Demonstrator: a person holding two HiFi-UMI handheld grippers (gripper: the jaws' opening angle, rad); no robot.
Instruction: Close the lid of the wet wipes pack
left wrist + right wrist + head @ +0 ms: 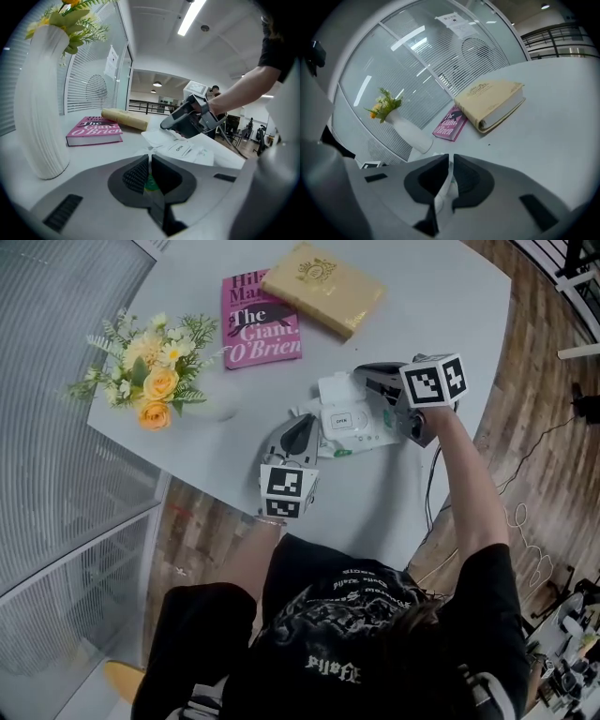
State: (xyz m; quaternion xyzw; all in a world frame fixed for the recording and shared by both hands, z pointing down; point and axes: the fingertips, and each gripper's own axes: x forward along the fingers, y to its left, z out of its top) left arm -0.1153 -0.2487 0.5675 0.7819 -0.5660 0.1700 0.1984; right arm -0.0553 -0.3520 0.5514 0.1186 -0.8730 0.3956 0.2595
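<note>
- The wet wipes pack [354,430] lies flat on the grey table [422,296], on your side of the pink book [258,322] and a little to its right. Its label marked OPEN faces up.
- The white lid [336,390] stands lifted off the pack, along the edge that faces the pink book.
- Your right gripper [366,381] reaches in from the side away from the pink book. Its fingers are pinched on the thin lid, which shows as a white strip between the two dark pads.
- Your left gripper [306,427] comes in from your side, below the pink book. Its fingers are clamped on the pack's left end, and a sliver of white and green wrapper sits between the pads.
- A tan book [323,287] lies at the pink book's far right corner, with its edge at or over that corner.
- A white vase of yellow flowers [150,371] stands to the left of the pink book, near the table's edge.
</note>
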